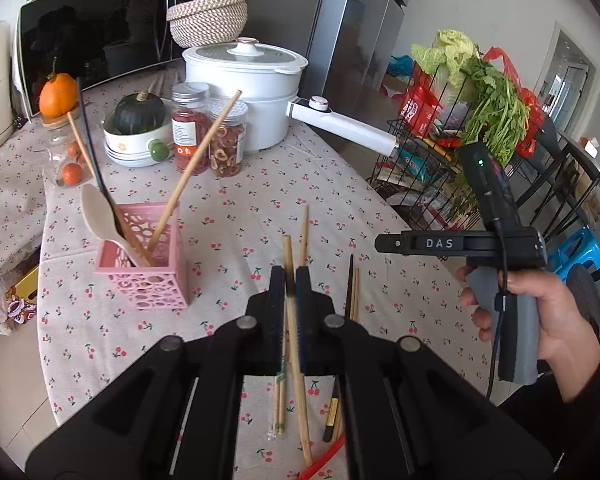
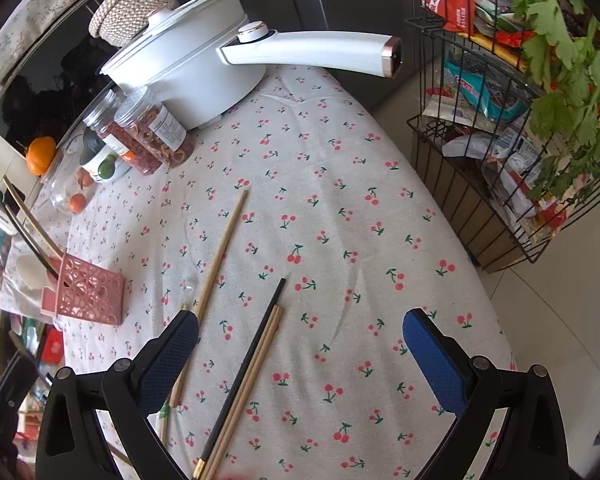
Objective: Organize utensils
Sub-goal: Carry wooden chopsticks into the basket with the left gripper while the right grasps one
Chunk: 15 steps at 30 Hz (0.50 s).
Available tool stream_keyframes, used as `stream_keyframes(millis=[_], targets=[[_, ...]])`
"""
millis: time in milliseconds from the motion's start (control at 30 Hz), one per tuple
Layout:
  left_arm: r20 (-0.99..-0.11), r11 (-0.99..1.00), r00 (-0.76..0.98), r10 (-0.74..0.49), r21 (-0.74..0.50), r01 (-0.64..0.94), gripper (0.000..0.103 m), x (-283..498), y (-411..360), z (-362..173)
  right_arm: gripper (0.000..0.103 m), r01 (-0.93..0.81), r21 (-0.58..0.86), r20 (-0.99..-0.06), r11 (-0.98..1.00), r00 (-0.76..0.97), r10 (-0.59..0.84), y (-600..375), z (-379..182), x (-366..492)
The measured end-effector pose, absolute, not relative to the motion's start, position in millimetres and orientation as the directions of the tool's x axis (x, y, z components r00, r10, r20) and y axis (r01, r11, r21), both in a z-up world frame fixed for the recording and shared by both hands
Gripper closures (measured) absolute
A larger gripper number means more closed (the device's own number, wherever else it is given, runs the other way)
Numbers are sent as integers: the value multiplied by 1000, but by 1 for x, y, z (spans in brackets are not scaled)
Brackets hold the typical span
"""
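My left gripper [image 1: 290, 280] is shut on a long bamboo chopstick [image 1: 296, 344] just above the cherry-print cloth. A second bamboo chopstick [image 1: 304, 232] lies beside it. A wrapped pair [image 1: 279, 404] lies under the gripper. A black chopstick with two bamboo ones [image 1: 351, 292] lies to the right. A pink perforated holder [image 1: 144, 272] to the left holds a pale spoon [image 1: 100, 212], a bamboo chopstick and dark sticks. My right gripper [image 2: 300, 336] is open and empty over the black and bamboo chopsticks [image 2: 252, 376]; the holder [image 2: 88, 292] shows at its left.
A white electric pot [image 1: 248, 80] with a long handle, two clear jars [image 1: 208, 136], a squash in a bowl [image 1: 140, 124] and a microwave [image 1: 92, 32] stand at the back. A black wire rack [image 2: 500, 140] with vegetables stands off the table's right edge.
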<state>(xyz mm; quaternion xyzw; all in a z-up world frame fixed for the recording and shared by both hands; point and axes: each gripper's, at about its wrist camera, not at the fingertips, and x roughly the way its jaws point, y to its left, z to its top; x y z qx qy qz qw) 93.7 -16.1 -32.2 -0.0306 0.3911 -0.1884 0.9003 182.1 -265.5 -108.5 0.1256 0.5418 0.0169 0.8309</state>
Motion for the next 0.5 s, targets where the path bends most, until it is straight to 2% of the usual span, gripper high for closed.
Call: stream_keyframes(millis=[267, 333, 500], targets=[[-630, 934, 691, -354, -277, 225, 98, 80, 46, -20, 2, 66, 264, -910, 962, 349, 226, -224, -145, 215], [-622, 931, 697, -358, -295, 216, 98, 77, 57, -18, 14, 71, 288, -906, 955, 344, 248, -217, -151, 226], [-606, 929, 713, -354, -319, 190, 98, 73, 79, -18, 28, 56, 228, -912, 972, 363, 193, -197, -160, 249]])
